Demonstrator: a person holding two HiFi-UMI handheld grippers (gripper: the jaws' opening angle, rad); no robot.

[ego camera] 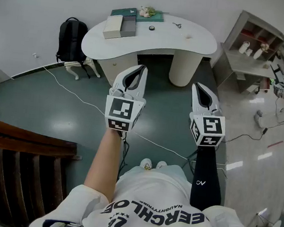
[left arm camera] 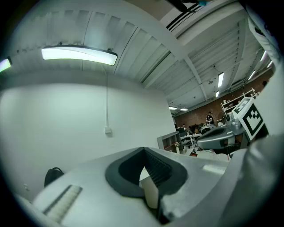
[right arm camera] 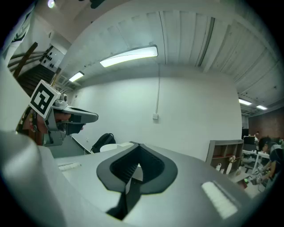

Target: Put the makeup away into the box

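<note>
A white curved table (ego camera: 154,41) stands far ahead across the dark green floor. On its left end sits a grey and white box (ego camera: 120,26). Small items lie on the tabletop: a dark round one (ego camera: 152,28), a thin dark one (ego camera: 177,25) and a pale one (ego camera: 189,37), all too small to identify. My left gripper (ego camera: 142,67) (left arm camera: 143,150) and right gripper (ego camera: 198,85) (right arm camera: 138,146) are held up side by side at chest height, well short of the table. Both are shut with nothing between the jaws.
A black backpack (ego camera: 72,37) leans by the wall left of the table. A white cable (ego camera: 78,96) runs across the floor. A grey shelf unit (ego camera: 250,46) stands at the right, with a cluttered work area behind it. A dark wooden railing (ego camera: 16,158) is at the lower left.
</note>
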